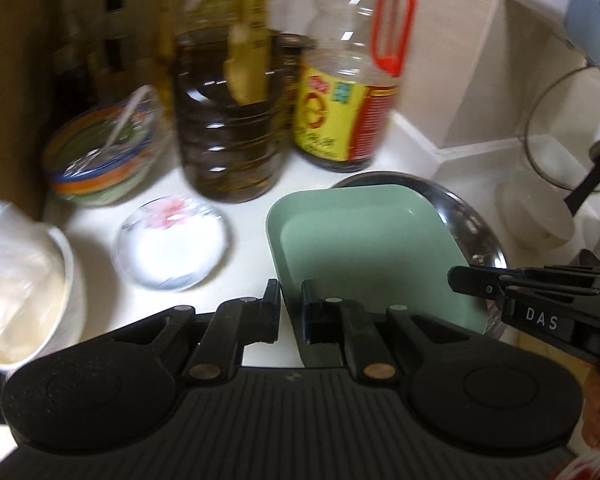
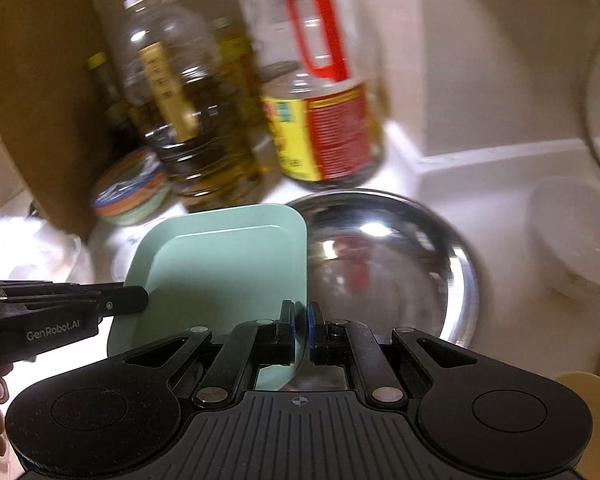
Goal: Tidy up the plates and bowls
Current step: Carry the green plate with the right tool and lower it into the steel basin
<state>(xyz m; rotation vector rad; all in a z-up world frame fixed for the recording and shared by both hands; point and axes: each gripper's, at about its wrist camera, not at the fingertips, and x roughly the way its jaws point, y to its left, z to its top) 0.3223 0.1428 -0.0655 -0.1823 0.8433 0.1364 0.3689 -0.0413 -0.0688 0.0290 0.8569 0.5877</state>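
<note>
A pale green square plate [image 1: 364, 248] is held over a round steel bowl [image 1: 480, 232] on the white counter. My left gripper [image 1: 291, 308] is shut on the plate's near left rim. My right gripper [image 2: 300, 326] is shut on the plate's [image 2: 224, 264] right rim, above the steel bowl [image 2: 400, 264]. The right gripper also shows in the left wrist view [image 1: 460, 280], and the left gripper in the right wrist view [image 2: 140, 300]. A small glass bowl [image 1: 172, 244] with a pink flower sits left of the plate. A small white bowl [image 2: 576, 232] stands right of the steel bowl.
Large oil bottles [image 1: 228, 112] and a sauce bottle [image 1: 344, 92] stand at the back. A striped bowl with plastic wrap [image 1: 100, 156] sits back left, a white cup [image 1: 24, 292] near left. A glass pot lid [image 1: 568, 128] leans at right.
</note>
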